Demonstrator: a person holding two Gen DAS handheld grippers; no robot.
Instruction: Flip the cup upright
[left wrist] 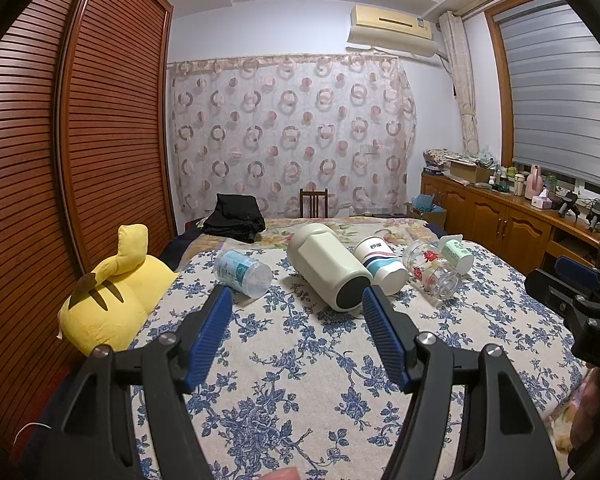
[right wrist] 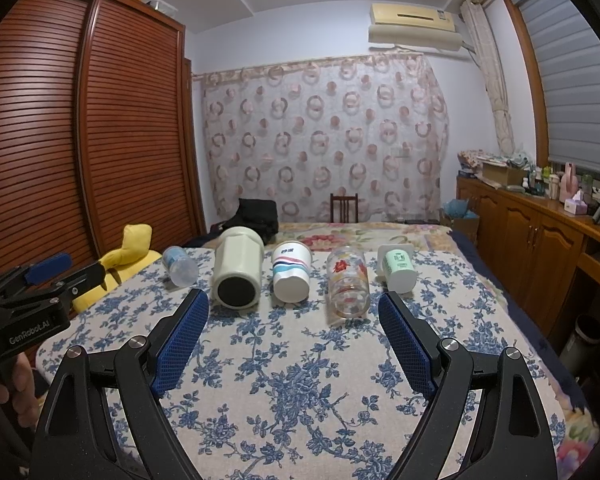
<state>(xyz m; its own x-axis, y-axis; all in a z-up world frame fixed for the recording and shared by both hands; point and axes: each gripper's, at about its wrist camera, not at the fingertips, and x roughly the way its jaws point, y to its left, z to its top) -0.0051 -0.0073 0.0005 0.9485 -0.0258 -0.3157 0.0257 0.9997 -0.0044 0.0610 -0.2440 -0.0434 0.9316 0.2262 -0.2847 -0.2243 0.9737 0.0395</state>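
Several cups lie on their sides in a row on the blue-flowered bedspread (right wrist: 300, 380): a clear blue-printed cup (left wrist: 243, 271) (right wrist: 180, 266), a big cream tumbler (left wrist: 328, 266) (right wrist: 238, 274), a white striped cup (left wrist: 380, 265) (right wrist: 291, 274), a clear glass with red flowers (left wrist: 432, 269) (right wrist: 348, 282), and a small green cup (left wrist: 456, 255) (right wrist: 398, 270). My left gripper (left wrist: 298, 300) is open and empty, just short of the tumbler. My right gripper (right wrist: 294, 306) is open and empty, just short of the striped cup and glass.
A yellow plush toy (left wrist: 116, 296) lies at the bed's left edge beside a slatted wooden wardrobe (left wrist: 80, 140). Black clothing (left wrist: 236, 218) and a chair (left wrist: 313, 202) are at the far end. A cluttered wooden cabinet (right wrist: 540, 224) runs along the right.
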